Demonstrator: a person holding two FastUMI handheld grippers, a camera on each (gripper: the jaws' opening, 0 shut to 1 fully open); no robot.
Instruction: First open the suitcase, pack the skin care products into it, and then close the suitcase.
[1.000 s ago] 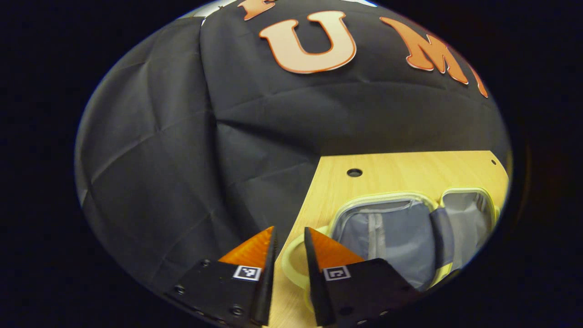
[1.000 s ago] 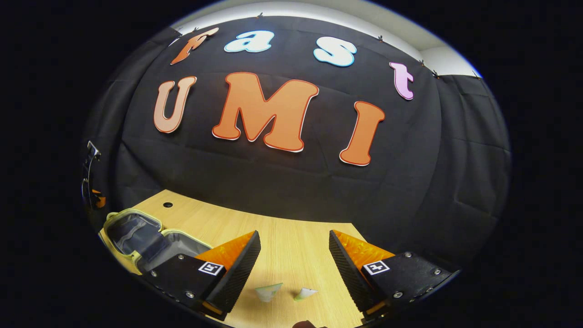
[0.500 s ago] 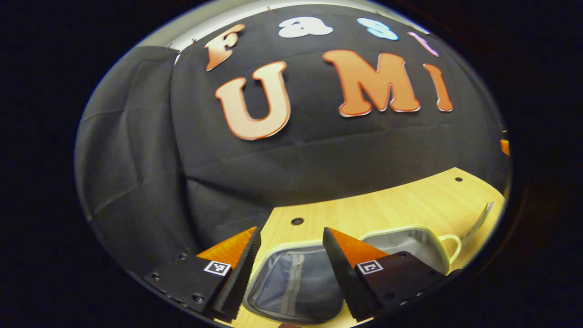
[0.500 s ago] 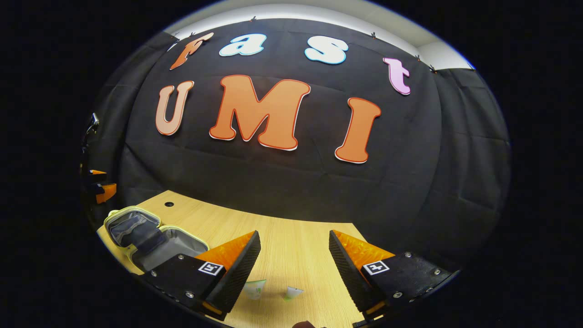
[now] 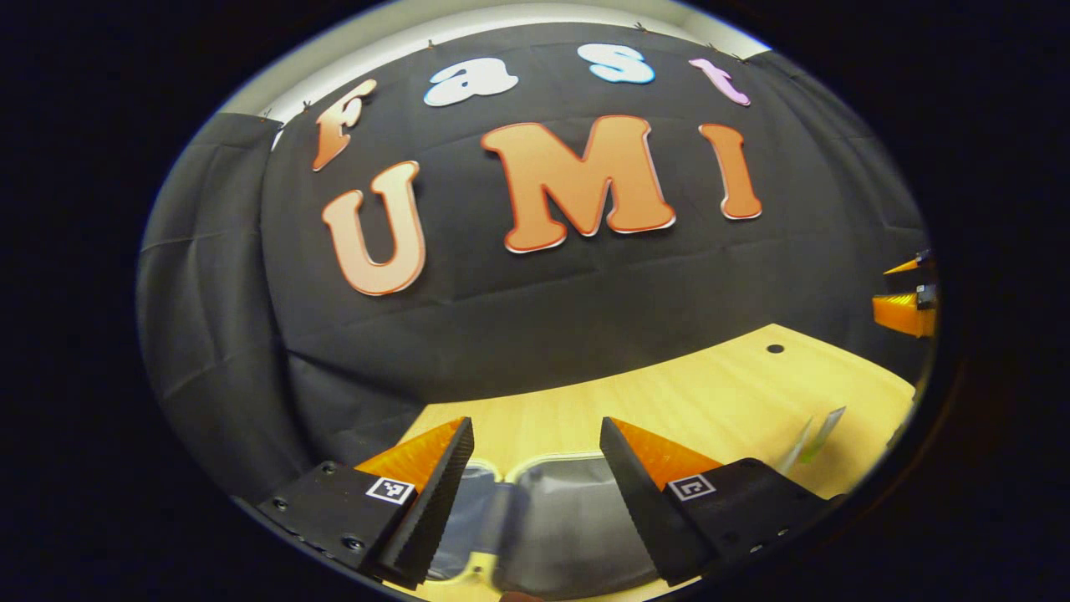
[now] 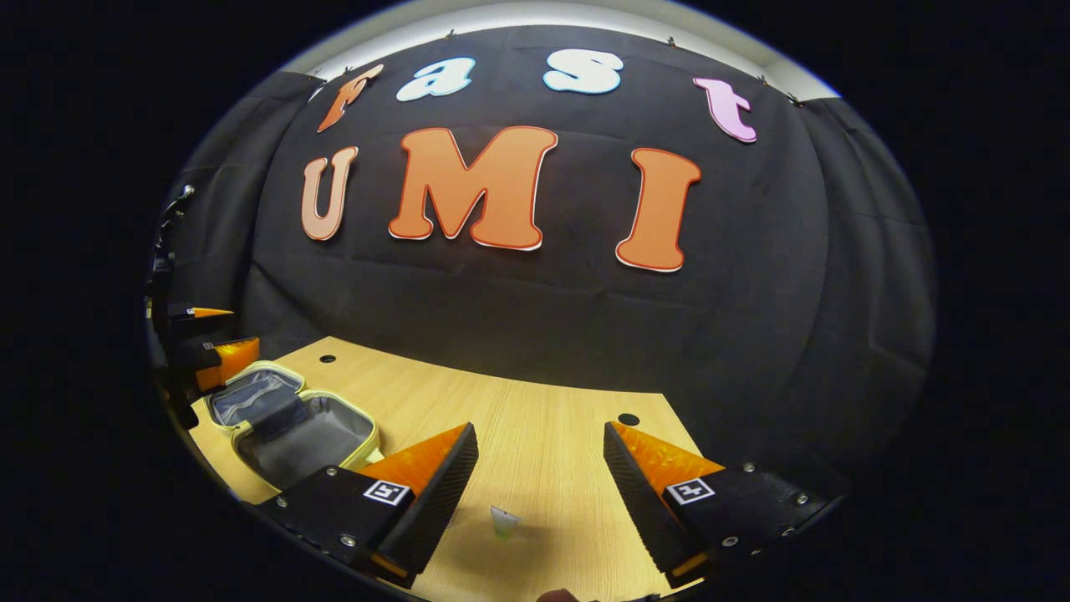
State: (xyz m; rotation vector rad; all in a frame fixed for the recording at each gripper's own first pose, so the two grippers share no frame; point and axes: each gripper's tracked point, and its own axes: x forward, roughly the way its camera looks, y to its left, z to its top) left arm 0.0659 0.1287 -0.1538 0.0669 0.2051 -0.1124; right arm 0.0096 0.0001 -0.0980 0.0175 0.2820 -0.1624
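The small pale-yellow suitcase [image 6: 292,422] lies open flat on the wooden table [image 6: 535,418], showing two grey-lined halves. In the left gripper view its grey lining [image 5: 543,518] sits right below my left gripper [image 5: 535,428], which is open with nothing between its fingers. Two thin skin care tubes [image 5: 815,436] stand farther right on the table. My right gripper [image 6: 539,431] is open above the table, and one small tube [image 6: 504,522] shows between its fingers, untouched. The left gripper [image 6: 226,333] hovers beside the case at the far left. The right gripper [image 5: 907,288] appears at the right edge.
The table [image 5: 669,393] has round cable holes [image 6: 628,419] near its back edge, with another hole [image 6: 328,359] behind the case. Black cloth walls close off the back and both sides. Bare wood lies between the case and the tube.
My left gripper has gone from nearly shut to wide open and swung from the case's left handle to over its lining. The right view shifted slightly; one tube now shows instead of two.
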